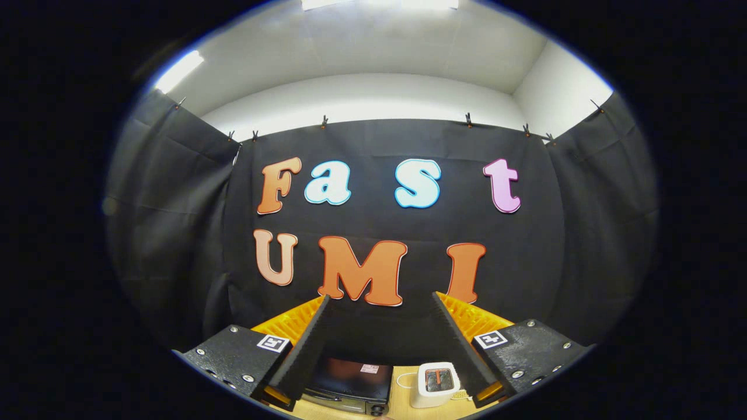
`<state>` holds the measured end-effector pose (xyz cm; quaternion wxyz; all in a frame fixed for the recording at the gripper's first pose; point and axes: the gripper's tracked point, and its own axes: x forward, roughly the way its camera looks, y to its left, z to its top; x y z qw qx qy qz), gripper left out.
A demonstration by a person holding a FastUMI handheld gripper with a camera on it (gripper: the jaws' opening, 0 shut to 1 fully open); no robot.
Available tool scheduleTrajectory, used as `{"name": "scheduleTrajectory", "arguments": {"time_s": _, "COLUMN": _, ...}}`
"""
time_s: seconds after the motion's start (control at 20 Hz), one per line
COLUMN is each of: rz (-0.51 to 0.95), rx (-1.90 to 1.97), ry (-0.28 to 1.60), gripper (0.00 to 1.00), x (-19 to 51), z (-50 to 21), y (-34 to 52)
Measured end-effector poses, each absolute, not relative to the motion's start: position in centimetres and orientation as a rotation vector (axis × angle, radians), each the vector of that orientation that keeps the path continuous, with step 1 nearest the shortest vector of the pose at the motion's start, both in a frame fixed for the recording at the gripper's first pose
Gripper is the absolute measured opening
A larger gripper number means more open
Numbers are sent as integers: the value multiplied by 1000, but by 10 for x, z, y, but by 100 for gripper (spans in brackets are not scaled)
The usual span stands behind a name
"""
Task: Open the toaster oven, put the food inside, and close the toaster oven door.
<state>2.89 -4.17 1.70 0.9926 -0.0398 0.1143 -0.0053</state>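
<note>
- One hand-held gripper (380,303) shows, with two fingers; they stand well apart, with nothing between them, and they point up toward the black cloth wall (175,233) more than down at the things below.
- One toaster oven (350,382) sits low between the two fingers, well beyond their roots, on the wooden surface (402,408). Only its dark top and a strip of its front can be seen, so whether its door is open or closed cannot be told.
- The toaster oven's long axis runs from side to side, across the line of the fingers; the strip of its front faces back toward the gripper.
- One small pale sticker (369,368) lies on the toaster oven's top, toward its right-hand end.
- One white pop-up toaster (435,385) stands upright on the surface just beside the toaster oven's right end, near the right finger. Its slot faces upward, and something reddish shows inside the slot.
- One thin white cord (402,379) loops from the pop-up toaster's left side, in the gap between it and the toaster oven.
- The back edge of the surface meets the cloth wall straight behind both appliances.
- Seven small clips (324,122) can be counted pinning the cloth along its top edge.
- Two ceiling lights (178,70) glow above the cloth, one at the left and one overhead.
</note>
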Motion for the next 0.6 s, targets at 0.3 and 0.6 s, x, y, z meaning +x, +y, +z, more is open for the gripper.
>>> {"name": "scheduleTrajectory", "arguments": {"time_s": 0.3, "rz": 23, "rx": -142, "ry": 179, "gripper": 100, "x": 23, "z": 31, "y": -43}}
{"name": "scheduleTrajectory", "arguments": {"time_s": 0.6, "rz": 28, "rx": -125, "ry": 131, "gripper": 100, "x": 22, "z": 46, "y": -49}}
